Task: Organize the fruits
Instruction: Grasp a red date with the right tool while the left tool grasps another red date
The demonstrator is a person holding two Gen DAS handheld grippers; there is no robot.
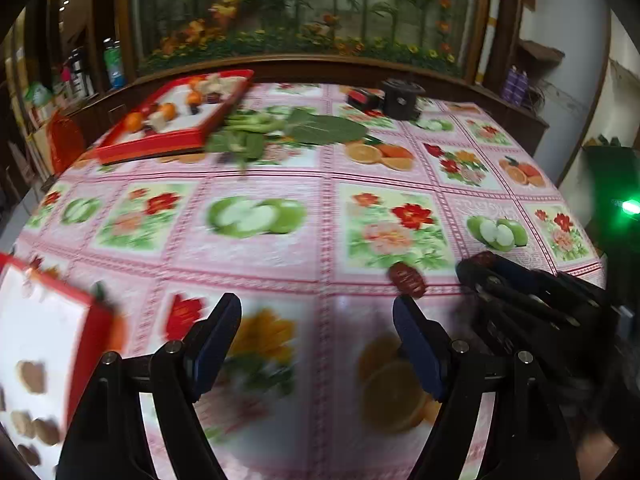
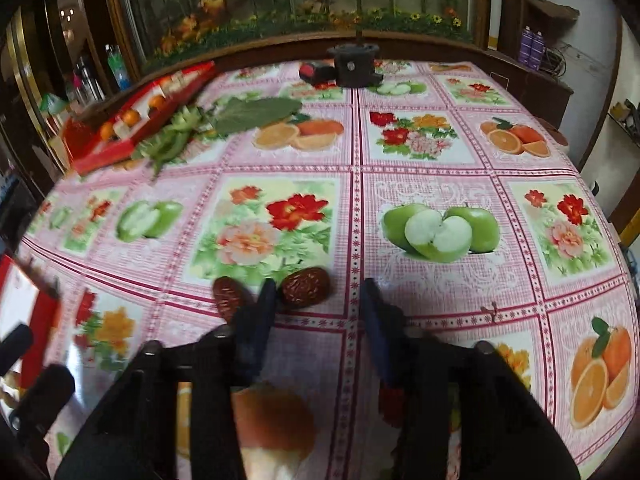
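Two dark red dried dates lie on the flowered tablecloth. In the right wrist view one date (image 2: 305, 287) is just ahead of my right gripper's left finger and the other date (image 2: 229, 295) is to that finger's left. My right gripper (image 2: 318, 300) is open and empty. In the left wrist view one date (image 1: 408, 279) lies just beyond my open, empty left gripper (image 1: 318, 316), and a second date (image 1: 484, 259) shows at the tip of the right gripper (image 1: 500, 280). A red-rimmed white tray (image 1: 92, 344) with small brown pieces is at near left.
A second red tray (image 1: 176, 120) with oranges and other pieces stands at the far left, with green leaves (image 1: 304, 128) beside it. A black mount (image 1: 401, 100) and a small red-black box (image 1: 362, 98) stand at the far edge. The near tray's corner (image 2: 40, 320) shows in the right wrist view.
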